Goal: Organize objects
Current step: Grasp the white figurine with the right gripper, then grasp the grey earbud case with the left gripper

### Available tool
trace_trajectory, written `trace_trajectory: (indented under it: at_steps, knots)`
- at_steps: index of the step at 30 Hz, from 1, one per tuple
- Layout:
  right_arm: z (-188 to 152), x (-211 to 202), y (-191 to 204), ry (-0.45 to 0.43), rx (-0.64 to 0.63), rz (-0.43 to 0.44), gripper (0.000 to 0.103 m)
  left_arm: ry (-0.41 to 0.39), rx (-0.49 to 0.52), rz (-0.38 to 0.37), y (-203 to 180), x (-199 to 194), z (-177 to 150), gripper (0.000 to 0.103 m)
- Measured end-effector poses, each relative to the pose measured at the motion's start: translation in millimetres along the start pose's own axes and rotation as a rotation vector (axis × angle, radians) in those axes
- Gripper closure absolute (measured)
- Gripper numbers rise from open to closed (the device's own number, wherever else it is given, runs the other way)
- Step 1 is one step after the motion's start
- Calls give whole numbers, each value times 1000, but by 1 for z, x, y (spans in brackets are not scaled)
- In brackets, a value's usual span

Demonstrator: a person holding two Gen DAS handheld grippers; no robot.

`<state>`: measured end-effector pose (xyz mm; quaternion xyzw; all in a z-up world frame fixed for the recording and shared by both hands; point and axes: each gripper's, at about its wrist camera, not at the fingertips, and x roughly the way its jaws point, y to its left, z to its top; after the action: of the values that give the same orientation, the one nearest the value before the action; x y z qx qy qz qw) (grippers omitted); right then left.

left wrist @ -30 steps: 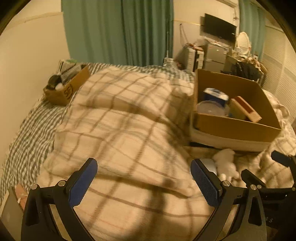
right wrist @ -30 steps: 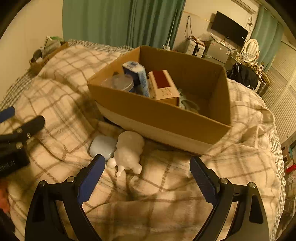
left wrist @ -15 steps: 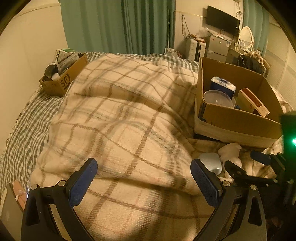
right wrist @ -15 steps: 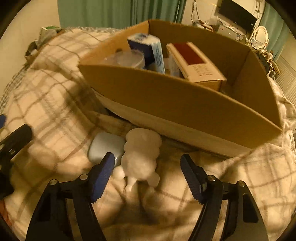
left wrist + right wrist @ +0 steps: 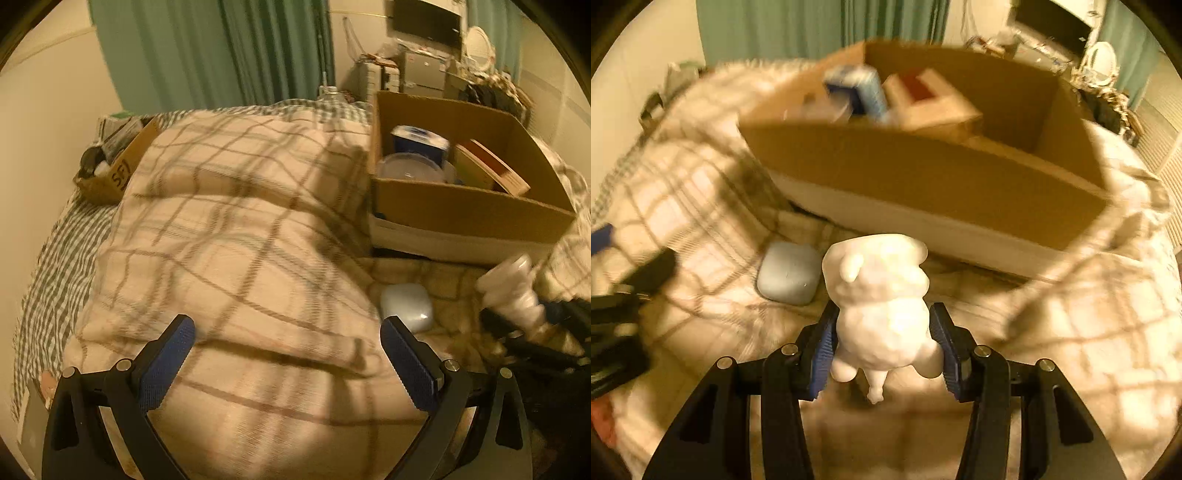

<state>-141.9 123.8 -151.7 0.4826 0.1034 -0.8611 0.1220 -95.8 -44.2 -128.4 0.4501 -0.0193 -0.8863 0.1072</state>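
Observation:
My right gripper (image 5: 884, 338) is shut on a white plush toy (image 5: 881, 295) and holds it above the plaid blanket, in front of the big cardboard box (image 5: 923, 173). The toy also shows in the left wrist view (image 5: 511, 291), lifted at the right. A pale blue rounded case (image 5: 788, 273) lies on the blanket left of the toy; it also shows in the left wrist view (image 5: 406, 304). My left gripper (image 5: 288, 362) is open and empty over the blanket. The box (image 5: 469, 206) holds a blue carton (image 5: 419, 142), a clear lid (image 5: 410, 168) and a red-topped box (image 5: 491, 170).
A plaid blanket (image 5: 240, 221) covers the bed. A smaller cardboard box (image 5: 110, 162) with items sits at the far left by the wall. Green curtains (image 5: 221, 51), a TV (image 5: 424, 18) and cluttered furniture stand behind the bed.
My right gripper has closed on the white plush toy and lifted it off the blanket. The pale blue case stays where it was. My left gripper stays open.

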Motion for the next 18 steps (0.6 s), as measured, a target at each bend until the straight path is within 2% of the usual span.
trace_trajectory:
  at_steps: [7, 10, 13, 16, 18]
  knots:
    - [-10, -44, -37, -80, 55, -15, 55, -18, 97, -69, -49, -9, 2, 0]
    - [-11, -45, -48, -79, 49, -53, 55, -7, 111, -104, -66, -2, 6, 0]
    - [-7, -40, -56, -68, 90, -34, 55, 21, 109, -128, -78, 11, 9, 3]
    - [-8, -35, -59, -50, 100, -34, 55, 36, 119, -154, -87, 29, 7, 10]
    - [-5, -32, -60, -34, 106, -38, 55, 65, 127, -162, -91, 41, 3, 22]
